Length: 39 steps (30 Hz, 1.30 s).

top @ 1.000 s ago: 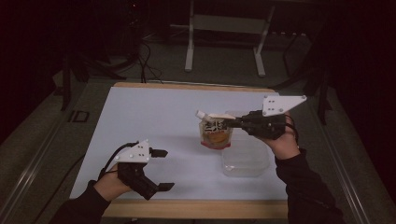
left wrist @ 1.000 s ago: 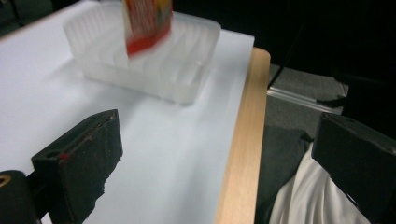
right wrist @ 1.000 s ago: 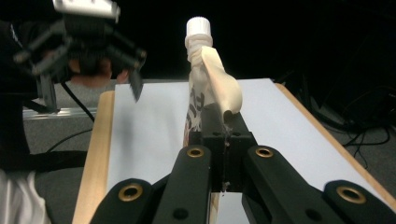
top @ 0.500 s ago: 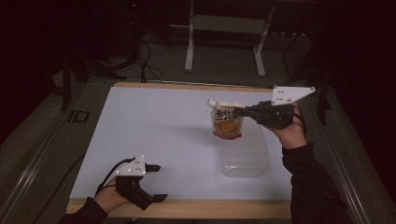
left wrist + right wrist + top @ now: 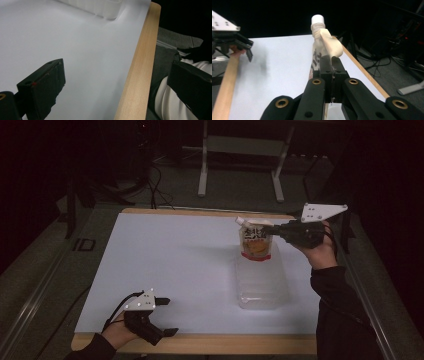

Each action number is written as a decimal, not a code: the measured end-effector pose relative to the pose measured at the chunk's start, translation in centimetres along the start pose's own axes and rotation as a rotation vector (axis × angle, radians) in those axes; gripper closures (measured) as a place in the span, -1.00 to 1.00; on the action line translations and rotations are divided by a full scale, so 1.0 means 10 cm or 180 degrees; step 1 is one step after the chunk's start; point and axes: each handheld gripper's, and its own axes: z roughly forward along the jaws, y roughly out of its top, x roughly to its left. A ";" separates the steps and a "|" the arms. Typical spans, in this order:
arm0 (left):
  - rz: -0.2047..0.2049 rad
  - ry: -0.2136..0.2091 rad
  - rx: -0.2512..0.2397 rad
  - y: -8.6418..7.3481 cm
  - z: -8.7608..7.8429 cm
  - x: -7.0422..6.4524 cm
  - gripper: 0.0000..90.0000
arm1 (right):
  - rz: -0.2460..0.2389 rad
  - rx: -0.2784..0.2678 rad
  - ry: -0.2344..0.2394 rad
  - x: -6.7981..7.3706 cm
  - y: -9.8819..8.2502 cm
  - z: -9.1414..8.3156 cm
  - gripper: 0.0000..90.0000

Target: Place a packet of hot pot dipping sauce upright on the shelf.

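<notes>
A spouted drink pouch (image 5: 255, 241) with an orange picture and a white cap hangs in the air at the table's right, above the far end of a clear plastic box (image 5: 261, 281). My right gripper (image 5: 276, 231) is shut on the pouch's upper edge; in the right gripper view the pouch (image 5: 322, 47) rises from between the closed jaws. My left gripper (image 5: 166, 316) is open and holds nothing at the table's near left edge. In the left gripper view its two jaws stand wide apart, one over the white surface, one past the wooden edge (image 5: 137, 72).
The white tabletop (image 5: 165, 255) has a wooden rim. A corner of the clear box (image 5: 100, 6) appears at the top of the left gripper view. Metal stand legs (image 5: 240, 165) and cables lie on the floor beyond the table.
The right gripper has lifted the pouch up off the table and carried it away from the person, over the box's far end. The left gripper has drawn back to the near edge.
</notes>
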 end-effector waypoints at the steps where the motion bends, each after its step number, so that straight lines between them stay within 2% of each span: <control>1: -0.0003 0.0000 0.0010 0.00 0.00 0.00 -0.96 | -0.0001 0.0007 -0.0006 -0.02 -0.01 0.00 1.00; 6: -0.0008 0.0010 -0.0003 -0.01 0.00 0.01 -0.96 | 0.0006 0.0121 -0.0036 -0.13 -0.09 0.03 1.00; 13: -0.0060 0.0010 -0.0019 -0.03 -0.01 0.03 -0.96 | 0.0107 0.0255 -0.0082 -0.29 -0.26 0.14 1.00; 16: -0.0066 0.0010 -0.0012 -0.03 -0.01 0.04 -0.96 | 0.0113 0.0297 -0.0095 -0.32 -0.29 0.17 1.00; 19: -0.0073 -0.0007 -0.0005 -0.05 -0.01 0.04 -0.96 | 0.0117 0.0399 -0.0137 -0.40 -0.35 0.27 1.00; 24: -0.0081 -0.0005 0.0006 -0.05 0.00 0.05 -0.96 | 0.0143 0.0441 -0.0145 -0.44 -0.39 0.34 1.00; 27: -0.0087 -0.0005 0.0001 -0.05 -0.01 0.05 -0.96 | 0.0120 0.0544 -0.0190 -0.49 -0.44 0.46 1.00; 33: -0.0095 -0.0013 -0.0004 -0.06 -0.01 0.05 -0.96 | 0.0090 0.0512 -0.0224 -0.49 -0.46 0.55 1.00; 39: -0.0107 -0.0019 -0.0005 -0.06 -0.01 0.06 -0.96 | 0.0223 0.0354 -0.0138 -0.48 -0.55 0.62 1.00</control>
